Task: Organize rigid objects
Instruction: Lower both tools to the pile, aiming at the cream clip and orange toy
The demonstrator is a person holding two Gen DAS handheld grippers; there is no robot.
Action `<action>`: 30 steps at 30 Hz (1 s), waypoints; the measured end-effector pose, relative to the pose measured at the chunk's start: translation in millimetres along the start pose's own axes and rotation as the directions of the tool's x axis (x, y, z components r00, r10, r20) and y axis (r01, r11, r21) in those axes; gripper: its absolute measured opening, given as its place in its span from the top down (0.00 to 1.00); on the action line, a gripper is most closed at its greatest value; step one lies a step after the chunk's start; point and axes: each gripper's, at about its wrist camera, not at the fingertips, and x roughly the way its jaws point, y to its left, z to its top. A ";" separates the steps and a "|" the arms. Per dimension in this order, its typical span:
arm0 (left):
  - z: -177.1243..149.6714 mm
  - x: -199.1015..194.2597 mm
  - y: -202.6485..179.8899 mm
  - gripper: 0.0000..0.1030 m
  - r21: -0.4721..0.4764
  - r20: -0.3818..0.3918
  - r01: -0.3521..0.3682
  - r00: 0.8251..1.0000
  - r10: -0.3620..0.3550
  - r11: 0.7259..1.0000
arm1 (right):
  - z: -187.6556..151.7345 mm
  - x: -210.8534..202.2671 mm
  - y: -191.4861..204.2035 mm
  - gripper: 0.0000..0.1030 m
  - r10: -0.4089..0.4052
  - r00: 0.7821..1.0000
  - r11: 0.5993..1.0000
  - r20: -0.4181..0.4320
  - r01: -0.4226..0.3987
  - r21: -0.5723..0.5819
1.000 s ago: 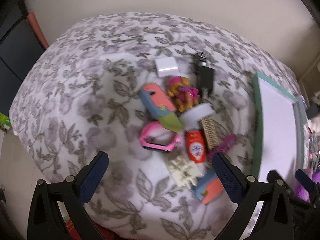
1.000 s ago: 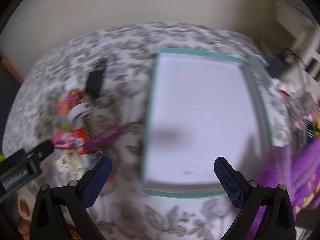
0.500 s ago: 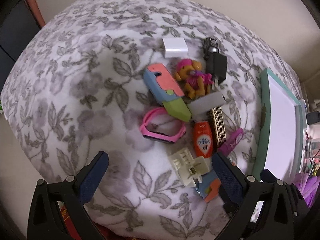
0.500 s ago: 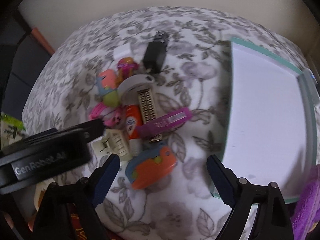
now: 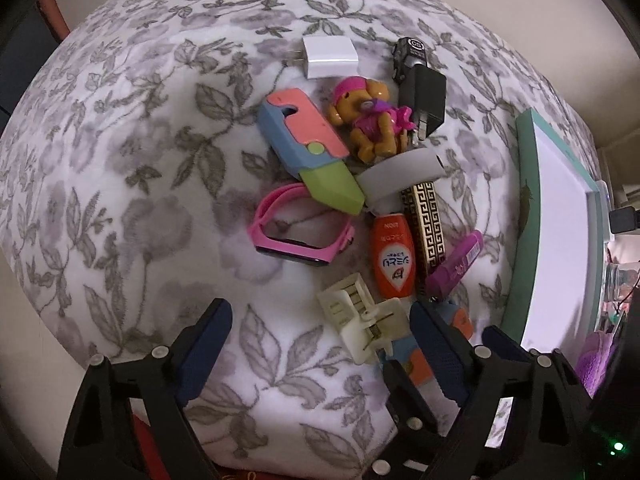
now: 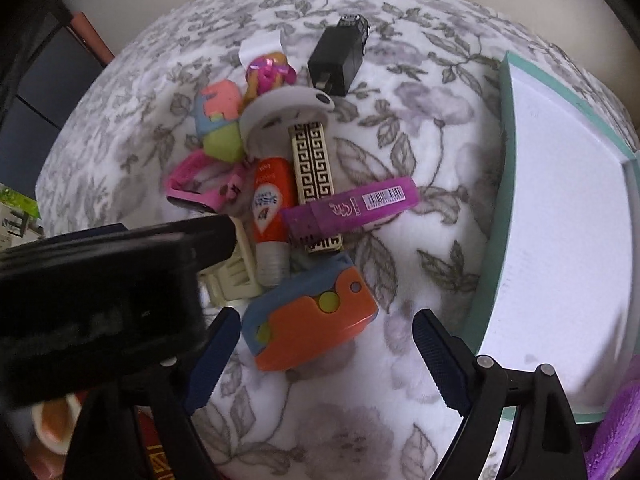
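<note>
A pile of small objects lies on a flowered blanket (image 5: 132, 184): a pink watch (image 5: 298, 236), a cream clip (image 5: 362, 326), an orange tube (image 5: 392, 256), a purple marker (image 6: 352, 208), a gold patterned bar (image 6: 314, 168), a toy dog (image 5: 370, 118), a black charger (image 6: 340, 60), a white charger (image 5: 330, 56). An orange and blue toy (image 6: 310, 320) lies nearest my right gripper (image 6: 326, 356), between its open fingers. My left gripper (image 5: 320, 352) is open above the blanket, just short of the cream clip. A teal-rimmed white tray (image 6: 568, 216) lies to the right.
A blue, pink and green toy knife (image 5: 308, 152) and a white curved piece (image 5: 400, 174) lie in the pile. The left gripper's black body (image 6: 100, 292) blocks the lower left of the right wrist view. Purple cloth (image 6: 616, 432) lies at the far right.
Both grippers have moved closer to the pile. The right gripper swung left from over the tray, and now the orange and blue toy lies between its fingers.
</note>
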 end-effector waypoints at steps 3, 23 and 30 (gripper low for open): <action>0.7 0.5 -1.7 0.14 0.003 0.002 0.004 1.000 -0.004 1.000 | 1.3 3.5 -2.7 0.13 0.020 1.000 1.000 -0.003 -0.020 0.018; -1.8 3.7 -8.2 0.14 0.030 -0.022 0.039 0.999 -0.039 0.999 | -12.6 -12.0 -14.2 0.36 0.097 0.995 0.993 -0.029 -0.095 0.063; 0.7 9.3 -12.6 0.27 0.044 -0.036 0.028 0.999 -0.027 0.999 | -10.0 -11.8 -13.8 0.35 0.085 0.996 0.994 -0.019 -0.083 0.070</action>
